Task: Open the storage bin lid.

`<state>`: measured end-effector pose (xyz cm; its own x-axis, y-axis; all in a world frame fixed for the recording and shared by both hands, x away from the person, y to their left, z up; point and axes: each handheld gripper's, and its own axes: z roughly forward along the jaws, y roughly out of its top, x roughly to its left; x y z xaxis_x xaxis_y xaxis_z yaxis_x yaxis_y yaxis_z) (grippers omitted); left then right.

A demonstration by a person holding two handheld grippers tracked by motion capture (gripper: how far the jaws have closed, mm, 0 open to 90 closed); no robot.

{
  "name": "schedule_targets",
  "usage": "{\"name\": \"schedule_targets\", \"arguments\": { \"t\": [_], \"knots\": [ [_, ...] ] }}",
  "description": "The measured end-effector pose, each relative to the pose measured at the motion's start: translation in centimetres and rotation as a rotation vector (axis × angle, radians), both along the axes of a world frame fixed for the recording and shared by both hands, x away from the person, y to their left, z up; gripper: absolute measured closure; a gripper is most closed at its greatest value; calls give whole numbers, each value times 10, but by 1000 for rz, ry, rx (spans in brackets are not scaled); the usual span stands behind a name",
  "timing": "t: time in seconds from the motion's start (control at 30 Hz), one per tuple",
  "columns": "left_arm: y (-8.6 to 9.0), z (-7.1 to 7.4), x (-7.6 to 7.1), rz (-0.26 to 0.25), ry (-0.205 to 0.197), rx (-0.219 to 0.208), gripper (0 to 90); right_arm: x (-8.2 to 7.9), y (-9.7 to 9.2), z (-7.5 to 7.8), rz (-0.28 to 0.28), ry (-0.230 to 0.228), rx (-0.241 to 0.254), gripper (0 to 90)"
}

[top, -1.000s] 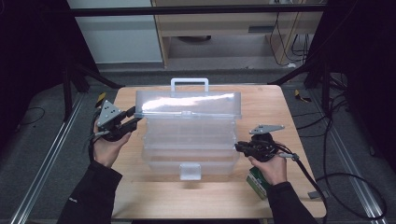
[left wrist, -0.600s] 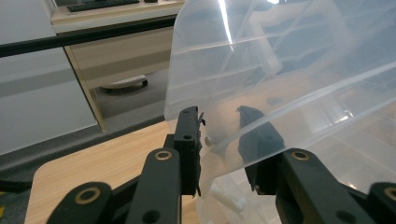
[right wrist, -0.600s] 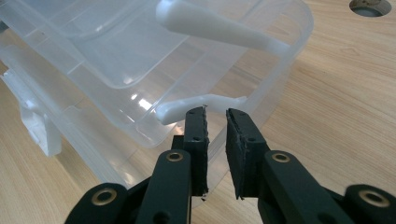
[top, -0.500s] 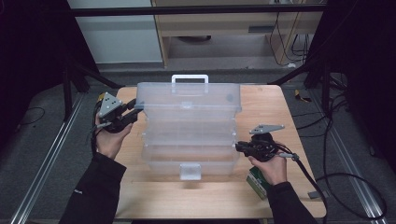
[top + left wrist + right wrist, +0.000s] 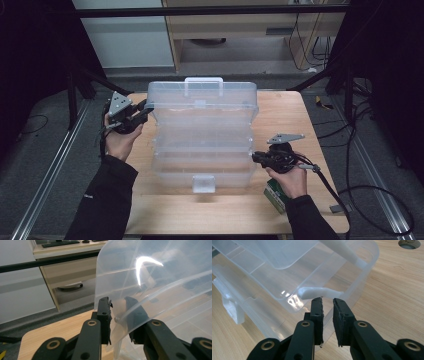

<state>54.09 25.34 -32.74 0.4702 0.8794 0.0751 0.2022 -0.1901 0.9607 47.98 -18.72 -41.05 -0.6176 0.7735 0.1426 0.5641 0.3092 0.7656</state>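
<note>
A clear plastic tiered box stands in the middle of the wooden table. Its lid, with a white handle, is raised at the back and the trays step down toward me. My left gripper is at the lid's left end. In the left gripper view the jaws have just been closing, with the clear lid's edge pinched between them. My right gripper grips the base's right wall. In the right gripper view its jaws hold the clear rim below a white hinge arm.
A small green carton lies on the table under my right hand. The box's white latch faces the front edge. Bare wood shows left and right of the box. A cable trails off the right gripper to the floor.
The lid has swung up and back with my left gripper, which moved up and away from me, and the trays have spread out in steps. The right gripper has not moved.
</note>
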Motion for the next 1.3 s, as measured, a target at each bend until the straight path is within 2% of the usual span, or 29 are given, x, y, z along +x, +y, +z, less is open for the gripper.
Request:
{"name": "schedule_targets", "arguments": {
  "t": [0.23, 0.43, 0.7, 1.3],
  "knots": [
    [-1, 3, 3, 6, 15, 3, 741, 0, 0, 0, -9, 7, 4, 781],
    [-3, 3, 7, 16, -3, 0, 745, 1, 0, 0, -18, 13, 6, 752],
    [-4, 5, 13, 25, -3, -4, 748, 3, 1, -2, -25, 18, 4, 720],
    [-7, 10, 30, 44, 3, 4, 753, 7, 2, -4, -38, 45, 18, 708]
  ]
}}
